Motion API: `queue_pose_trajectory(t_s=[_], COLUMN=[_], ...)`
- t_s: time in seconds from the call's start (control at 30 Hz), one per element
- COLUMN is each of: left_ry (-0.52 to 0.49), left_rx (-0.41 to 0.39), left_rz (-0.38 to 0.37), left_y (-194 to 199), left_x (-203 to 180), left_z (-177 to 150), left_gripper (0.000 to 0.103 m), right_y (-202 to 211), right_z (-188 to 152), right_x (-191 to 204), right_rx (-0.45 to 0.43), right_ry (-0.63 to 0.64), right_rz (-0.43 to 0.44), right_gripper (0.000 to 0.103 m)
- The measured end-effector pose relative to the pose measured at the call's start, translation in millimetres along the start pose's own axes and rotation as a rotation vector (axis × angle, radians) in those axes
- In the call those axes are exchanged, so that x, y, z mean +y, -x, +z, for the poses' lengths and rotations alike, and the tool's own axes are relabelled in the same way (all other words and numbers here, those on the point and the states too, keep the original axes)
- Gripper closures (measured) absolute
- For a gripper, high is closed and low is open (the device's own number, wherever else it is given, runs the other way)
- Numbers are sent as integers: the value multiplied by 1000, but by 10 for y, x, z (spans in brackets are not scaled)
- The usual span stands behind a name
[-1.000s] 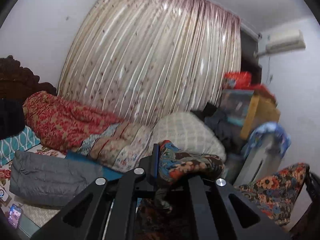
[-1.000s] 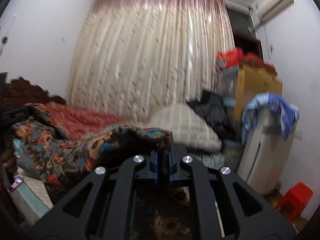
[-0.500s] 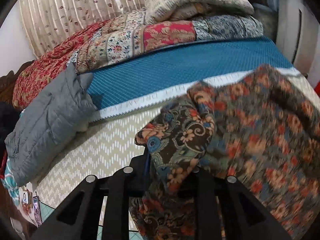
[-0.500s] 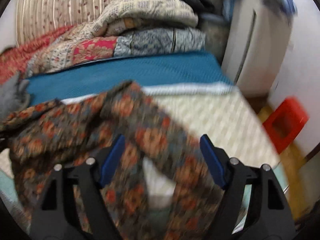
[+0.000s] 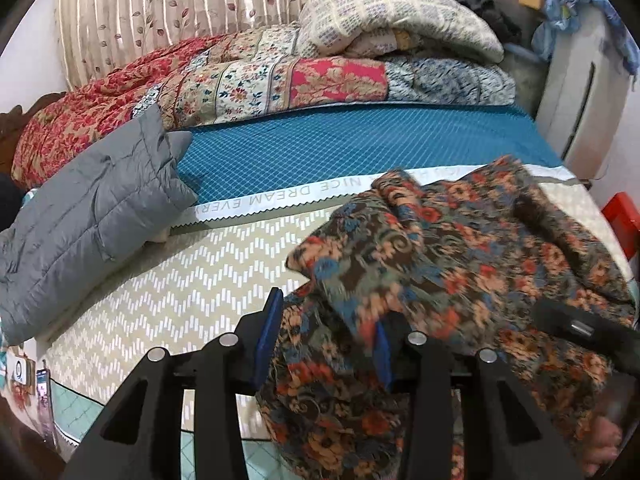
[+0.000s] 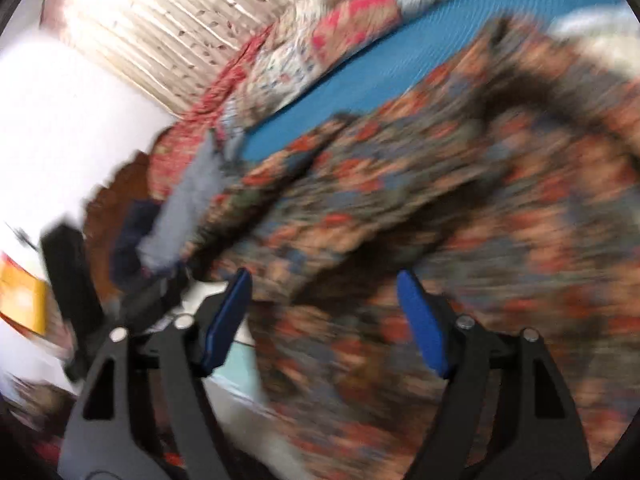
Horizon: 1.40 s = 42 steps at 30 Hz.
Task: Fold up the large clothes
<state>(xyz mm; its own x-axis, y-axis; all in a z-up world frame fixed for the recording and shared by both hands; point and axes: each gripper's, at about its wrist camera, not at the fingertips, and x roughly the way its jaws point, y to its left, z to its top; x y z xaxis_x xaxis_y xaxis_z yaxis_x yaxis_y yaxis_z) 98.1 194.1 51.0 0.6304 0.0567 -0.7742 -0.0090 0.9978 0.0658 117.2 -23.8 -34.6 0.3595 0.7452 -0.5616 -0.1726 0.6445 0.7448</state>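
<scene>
Right tool [image 6: 324, 316]: blue pads spread wide, nothing between them.
Floral garment [image 6: 440, 200]: blurred, heaped across the bed [image 6: 360, 76].
Backdrop: striped curtain [image 6: 168, 32], piled quilts [image 6: 320, 32].

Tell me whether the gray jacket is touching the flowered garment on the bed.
Apart. The left wrist view shows the gray jacket at the left and the flowered garment at the right, with bare zigzag bed cover between them.

Since a second ago the left hand-held gripper [image 5: 324, 340] has opened, letting the floral garment [image 5: 460, 280] drop onto the bed [image 5: 180, 300].
</scene>
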Motion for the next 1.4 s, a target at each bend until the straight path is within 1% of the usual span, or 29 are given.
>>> queue_pose_trajectory(t_s=[0.03, 0.07, 0.1, 0.17, 0.23, 0.27, 0.33, 0.4, 0.43, 0.47, 0.5, 0.57, 0.63, 0.7, 0.77, 0.83, 0.9, 0.97, 1.0, 1.03, 1.07, 1.1, 1.13, 1.17, 1.2, 1.23, 1.3, 1.33, 1.4], left_ry=[-3, -8, -9, -12, -6, 6, 36, 100, 133, 159, 172, 187, 195, 208, 227, 245, 270, 300, 321, 349, 358, 354, 338, 331, 322, 290, 227, 178, 104], left_rx=[-5, -21, -36, -97, -137, -134, -97, -12, 22, 42, 54, 86, 123, 159, 187, 215, 251, 295, 325, 324, 308, 293, 288, 280, 252, 189, 93, 26, -68], left_rz=[-14, -36, -47, -53, -20, 17, 38, 25, -1, -26, -40, -70, -100, -123, -147, -161, -171, -209, -242, -243, -231, -227, -261, -277, -269, -255, -270, -299, -354], left_y=[50, 146, 220, 418, 520, 514, 437, 254, 170, 101, 48, -97, -238, -376, -479, -567, -660, -759, -815, -846, -836, -807, -760, -714, -618, -424, -76, 211, 616], left_x=[9, 37, 57, 170, 319, 421, 575, 747, 809, 846, 865, 871, 852, 839, 839, 857, 864, 860, 843, 829, 810, 767, 692, 637, 601, 551, 467, 417, 356], left_z=[-16, -42, -69, -148, -250, -321, -394, -465, -490, -511, -521, -554, -600, -672, -751, -827, -912, -990, -1031, -1071, -1077, -1065, -1035, -1021, -989, -936, -869, -849, -878], left_gripper=[103, 103, 103, 103, 103, 103, 103, 103, 103, 103, 103, 103, 103, 103, 103, 103, 103, 103, 103, 103, 103, 103, 103, 91, 90, 89, 89, 89, 89], right_y=[-184, -301, -390, -379, -189, -18, 292, 426, 470, 492, 532, 642, 717, 915, 1061, 1121, 1138, 1149, 1134, 1100, 1030, 952, 889, 869, 898, 949, 1121, 1273, 1529], right_z=[41, 85, 148, 402, 730, 982, 1416, 1664, 1760, 1780, 1738, 1517, 1197, 742, 192, -250, -537, -782, -866, -938, -986, -1005, -1008, -998, -980, -984, -972, -965, -952], right_x=[4, 12, 44, 223, 411, 526, 669, 644, 548, 463, 377, 251, 148, -31, -198, -337, -468, -563, -579, -578, -566, -562, -573, -571, -535, -467, -297, -211, -145], right_rx=[44, 72, 86, 25, -90, -188, -382, -474, -480, -457, -445, -432, -401, -366, -327, -282, -241, -198, -181, -168, -145, -113, -74, -60, -71, -90, -145, -181, -225], right_ry=[-37, -56, -66, -26, 20, 50, 107, 101, 66, 34, 8, 27, 68, 87, 100, 124, 116, 94, 98, 114, 144, 166, 165, 160, 168, 192, 256, 280, 278], right_rz=[27, 43, 55, 15, -8, -46, -206, -352, -397, -403, -396, -377, -393, -407, -433, -498, -546, -532, -527, -531, -551, -579, -581, -568, -566, -571, -602, -635, -669], right_gripper=[62, 88, 93, 95, 95, 95, 95, 87, 63, 46, 31, 31, 31, 31, 31, 31, 31, 31, 31, 31, 33, 42, 74, 92, 92, 92, 93, 93, 93])
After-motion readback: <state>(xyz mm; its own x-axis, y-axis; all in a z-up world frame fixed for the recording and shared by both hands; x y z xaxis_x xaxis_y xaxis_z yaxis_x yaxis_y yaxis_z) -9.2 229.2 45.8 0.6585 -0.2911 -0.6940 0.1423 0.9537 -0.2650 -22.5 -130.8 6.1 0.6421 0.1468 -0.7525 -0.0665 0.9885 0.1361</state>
